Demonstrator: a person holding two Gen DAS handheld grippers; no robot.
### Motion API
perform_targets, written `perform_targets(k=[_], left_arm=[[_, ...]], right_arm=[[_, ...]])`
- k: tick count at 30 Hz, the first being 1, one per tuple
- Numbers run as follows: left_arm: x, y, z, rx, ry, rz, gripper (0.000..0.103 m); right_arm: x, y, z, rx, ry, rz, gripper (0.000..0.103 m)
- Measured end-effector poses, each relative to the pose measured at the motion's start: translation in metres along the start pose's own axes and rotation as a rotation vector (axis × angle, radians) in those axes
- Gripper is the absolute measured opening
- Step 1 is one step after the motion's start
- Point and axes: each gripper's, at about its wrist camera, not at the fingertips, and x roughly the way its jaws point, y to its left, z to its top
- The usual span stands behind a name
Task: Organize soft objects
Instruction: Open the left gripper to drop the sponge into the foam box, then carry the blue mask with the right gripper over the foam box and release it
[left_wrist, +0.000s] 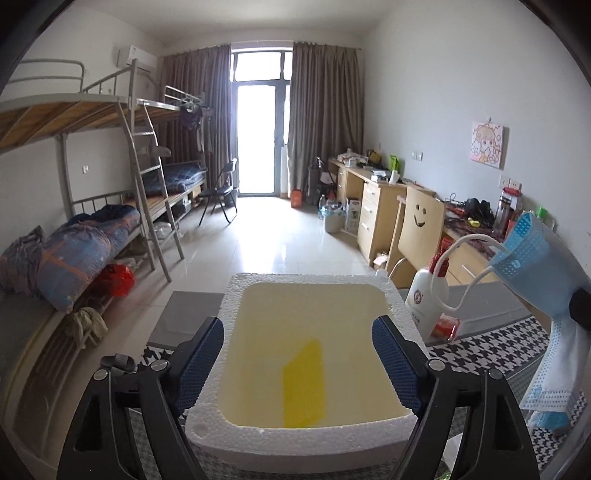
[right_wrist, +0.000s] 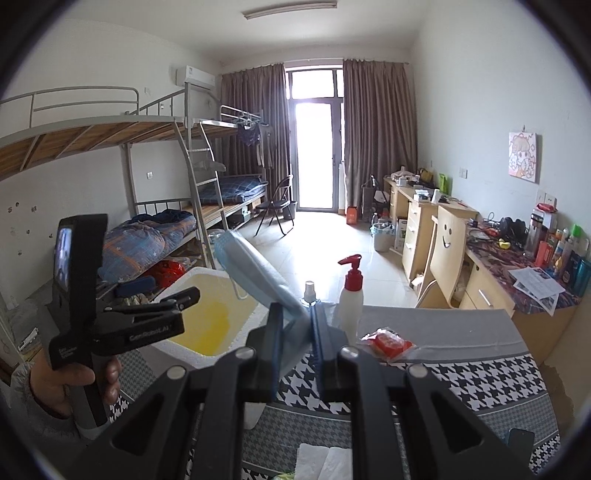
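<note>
My left gripper (left_wrist: 298, 325) stands open over a white foam box (left_wrist: 306, 278), its blue pads on either side of the box's yellowish inside. A flat yellow piece (left_wrist: 304, 384) lies on the box floor, with nothing between the pads. In the right wrist view a hand holds that left gripper (right_wrist: 166, 291) above the foam box (right_wrist: 184, 277). My right gripper (right_wrist: 296, 314) is shut on a blue face mask (right_wrist: 255, 266), which sticks up and to the left over the box's near corner. The same mask (left_wrist: 532, 258) hangs at the right edge of the left wrist view, ear loops dangling.
A white pump bottle with a red top (right_wrist: 351, 299), a small clear spray bottle (right_wrist: 309, 291) and a red packet (right_wrist: 388, 341) sit on the houndstooth tablecloth (right_wrist: 461, 384) right of the box. White tissues (right_wrist: 325, 461) lie at the near edge. A smiley-face chair (right_wrist: 448, 251) stands beyond.
</note>
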Motion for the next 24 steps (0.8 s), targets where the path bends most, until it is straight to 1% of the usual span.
perform_targets(k=[2, 6, 12, 16, 22, 24], left_arm=[[-0.002, -0.001, 0.0, 0.007, -0.011, 0.012, 0.097], [-0.006, 0.005, 0.001, -0.005, -0.031, 0.032, 0.1], [-0.013, 0.013, -0.003, -0.015, -0.047, 0.034, 0.101], [-0.019, 0.019, -0.005, -0.014, -0.066, 0.064, 0.102], [-0.022, 0.031, -0.013, -0.024, -0.058, 0.08, 0.102], [-0.025, 0.035, -0.016, -0.027, -0.059, 0.104, 0.102]], right_arm=[[0.002, 0.002, 0.002, -0.005, 0.002, 0.001, 0.018], [0.006, 0.007, 0.007, -0.018, 0.004, 0.01, 0.018], [0.014, 0.013, 0.016, -0.027, 0.012, 0.023, 0.018], [0.02, 0.016, 0.02, -0.037, 0.011, 0.024, 0.018], [0.028, 0.025, 0.025, -0.053, 0.012, 0.018, 0.018], [0.033, 0.026, 0.027, -0.048, 0.019, 0.022, 0.018]])
